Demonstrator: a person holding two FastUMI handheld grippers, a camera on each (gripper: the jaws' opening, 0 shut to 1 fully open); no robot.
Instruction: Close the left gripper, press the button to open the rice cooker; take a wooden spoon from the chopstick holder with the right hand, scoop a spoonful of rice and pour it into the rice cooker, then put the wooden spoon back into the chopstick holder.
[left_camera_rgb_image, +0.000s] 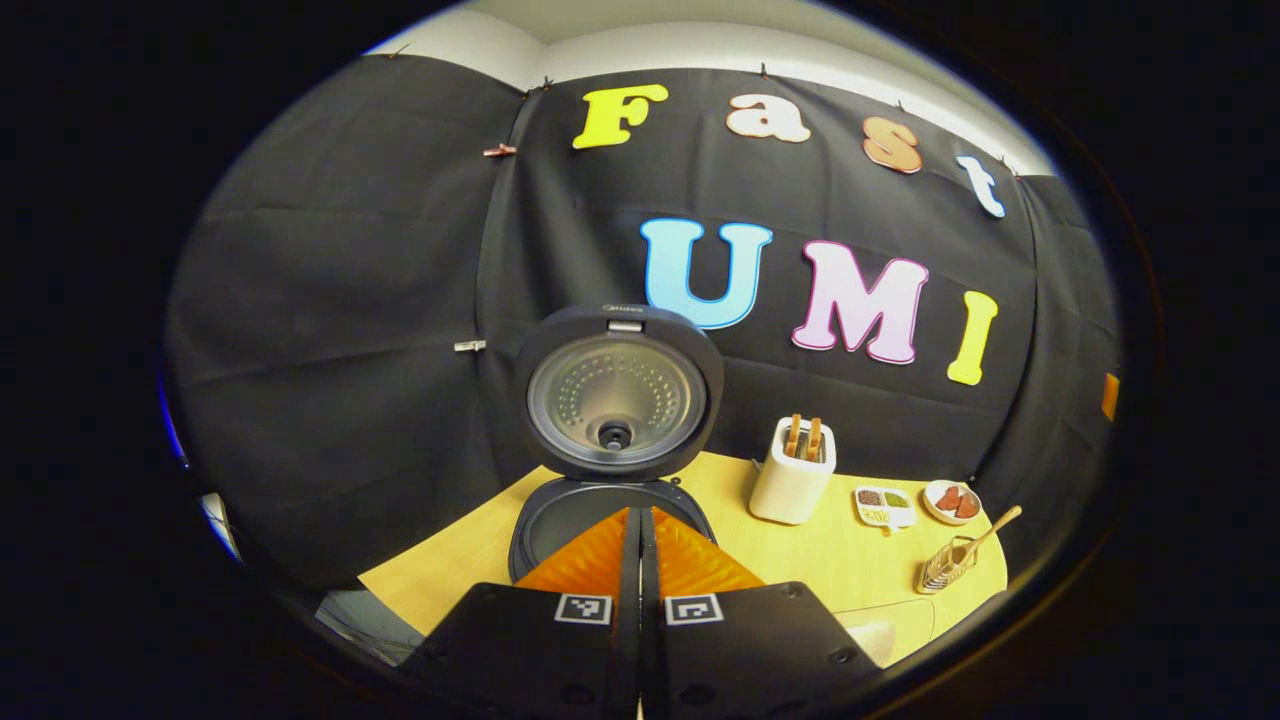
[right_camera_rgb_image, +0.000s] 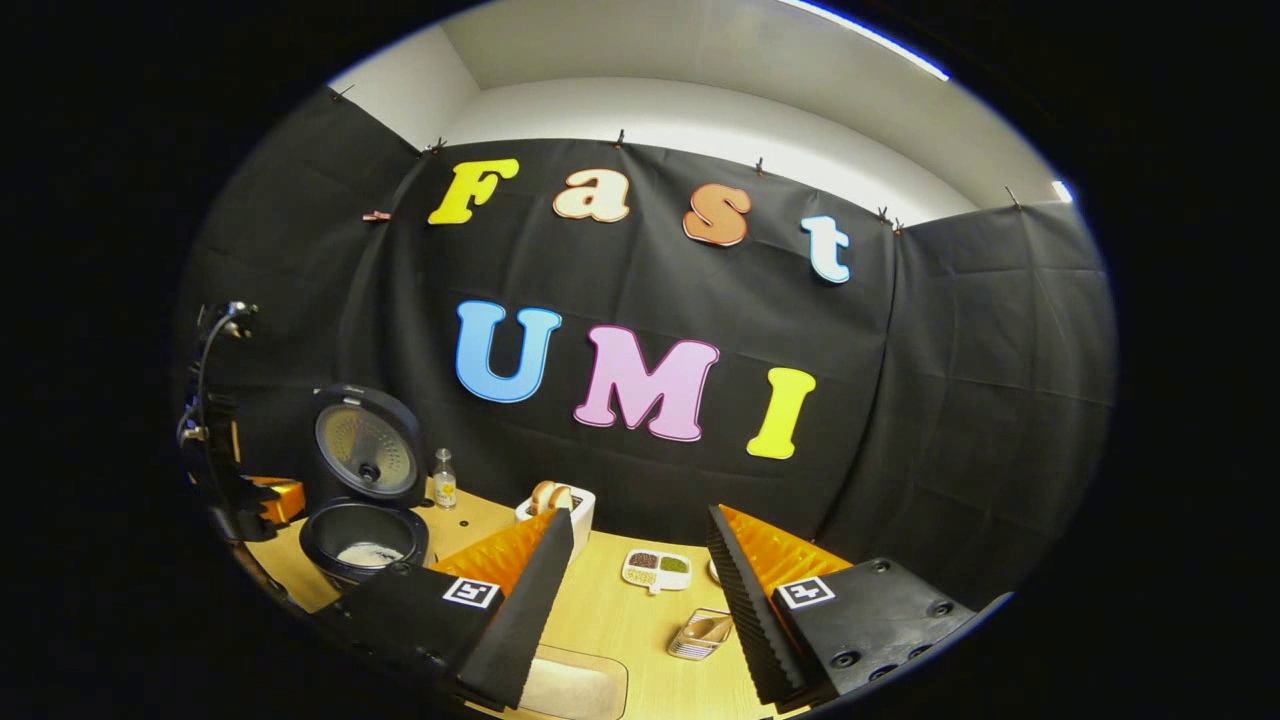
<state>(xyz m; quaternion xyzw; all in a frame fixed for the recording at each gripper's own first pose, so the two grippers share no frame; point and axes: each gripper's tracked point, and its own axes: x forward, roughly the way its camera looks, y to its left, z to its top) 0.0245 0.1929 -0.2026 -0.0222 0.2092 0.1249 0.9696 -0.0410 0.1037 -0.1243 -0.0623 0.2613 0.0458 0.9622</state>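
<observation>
tabletop, left tongs (left_camera_rgb_image: 640, 520) closed, level

A staged recording booth, not a real kitchen — black cloth is clipped up as walls under a plain white ceiling. One pale wooden table (right_camera_rgb_image: 610, 610) carries kitchen props: an open rice cooker (left_camera_rgb_image: 612, 420) at its left edge, a toaster (left_camera_rgb_image: 793, 473) toward the back, small food dishes (left_camera_rgb_image: 885, 506) — and a chopstick holder (left_camera_rgb_image: 945, 567) near the right edge.

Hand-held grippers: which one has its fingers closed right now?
The left hand-held gripper: its fingers meet in front of the open rice cooker. The right hand-held gripper has its fingers spread wide apart.
</observation>
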